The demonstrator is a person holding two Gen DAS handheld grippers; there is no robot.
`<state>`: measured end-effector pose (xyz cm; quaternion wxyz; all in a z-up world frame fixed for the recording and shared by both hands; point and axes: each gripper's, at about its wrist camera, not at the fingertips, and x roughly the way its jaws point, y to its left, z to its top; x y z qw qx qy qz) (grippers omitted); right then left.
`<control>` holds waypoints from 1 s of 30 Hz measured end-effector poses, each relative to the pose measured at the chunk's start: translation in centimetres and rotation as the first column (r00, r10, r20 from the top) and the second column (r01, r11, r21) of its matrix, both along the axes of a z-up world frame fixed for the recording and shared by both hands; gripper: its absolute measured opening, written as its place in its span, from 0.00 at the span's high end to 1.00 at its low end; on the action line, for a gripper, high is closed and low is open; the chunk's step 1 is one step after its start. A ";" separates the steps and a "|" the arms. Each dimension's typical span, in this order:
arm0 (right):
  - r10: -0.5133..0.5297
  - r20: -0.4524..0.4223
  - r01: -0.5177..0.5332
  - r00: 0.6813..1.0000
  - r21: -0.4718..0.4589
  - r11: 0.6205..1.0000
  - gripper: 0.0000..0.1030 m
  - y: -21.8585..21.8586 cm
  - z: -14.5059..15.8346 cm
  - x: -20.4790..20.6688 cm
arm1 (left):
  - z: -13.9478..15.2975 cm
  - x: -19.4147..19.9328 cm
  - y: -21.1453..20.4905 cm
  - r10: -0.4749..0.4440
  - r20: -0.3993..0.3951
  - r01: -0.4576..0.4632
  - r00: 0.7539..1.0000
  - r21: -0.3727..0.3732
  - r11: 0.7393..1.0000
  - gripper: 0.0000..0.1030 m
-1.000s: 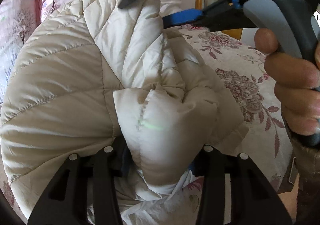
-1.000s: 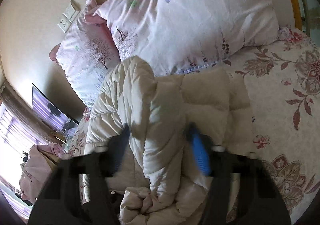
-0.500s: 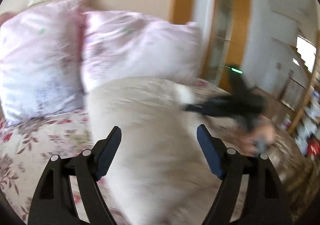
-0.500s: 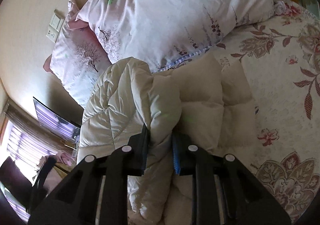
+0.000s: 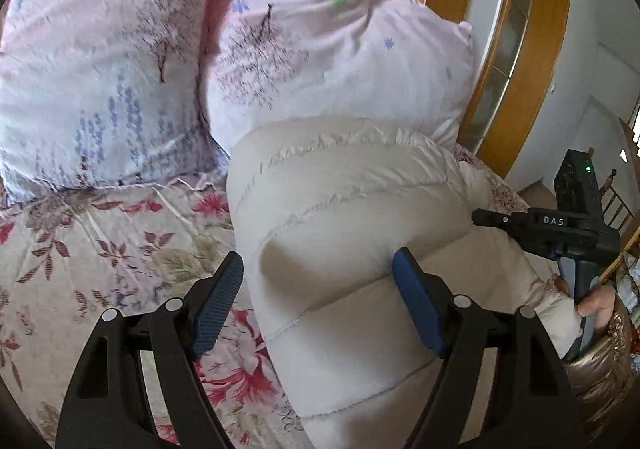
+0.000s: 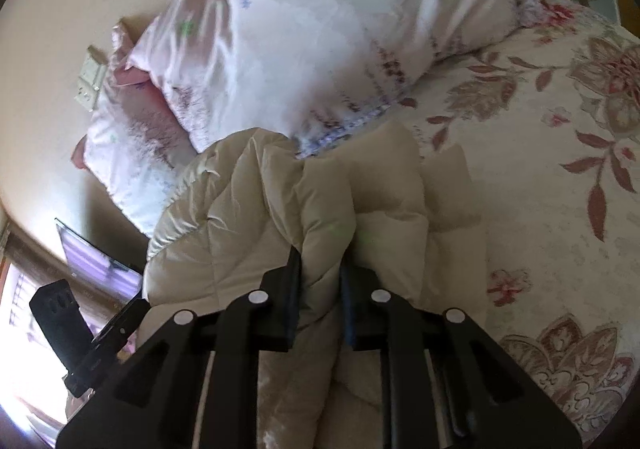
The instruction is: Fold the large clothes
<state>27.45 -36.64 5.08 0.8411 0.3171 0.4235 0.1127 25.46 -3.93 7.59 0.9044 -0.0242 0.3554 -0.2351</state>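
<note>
- Left wrist view: the cream puffer jacket [image 5: 352, 233] lies on the flowered bedspread [image 5: 100, 245], its far end touching the right-hand pillow [image 5: 332, 61] at the head of the bed.
- The left gripper [image 5: 318, 301] is spread wide with nothing between its blue pads [image 5: 418, 307]; the left pad hangs over the bedspread just beside the jacket's edge, the right one over the padding.
- Right wrist view: the right gripper [image 6: 320, 289] is clenched on a thick bunched ridge of the jacket, which bulges up between the jaws.
- The same gripper shows in the left view at the jacket's right side [image 5: 560, 233].
- Judged from this, the fold is partly made: the jacket is gathered into a narrower bundle, with layers stacked near the pillows.
- What seems left is to lay down the held ridge, flatten the bulk and square the edges; the near end is hidden, so I cannot tell how tidy it is.
</note>
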 end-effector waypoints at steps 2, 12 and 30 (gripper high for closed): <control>-0.017 -0.014 0.017 1.000 -0.004 1.000 0.84 -0.3 -0.5 0.0 | -0.4 0.4 -0.4 -0.011 -0.013 0.011 1.000 -0.004 1.000 0.24; -0.075 -0.069 0.073 0.995 -0.025 0.997 0.85 -1.4 -2.2 0.2 | -2.5 2.6 -1.7 -0.070 -0.103 0.070 0.992 -0.001 0.998 0.24; -0.145 -0.099 0.146 0.984 -0.004 0.989 0.87 -2.8 -3.8 -0.5 | -2.8 5.8 -2.8 -0.089 -0.117 0.085 0.989 -0.033 0.996 0.26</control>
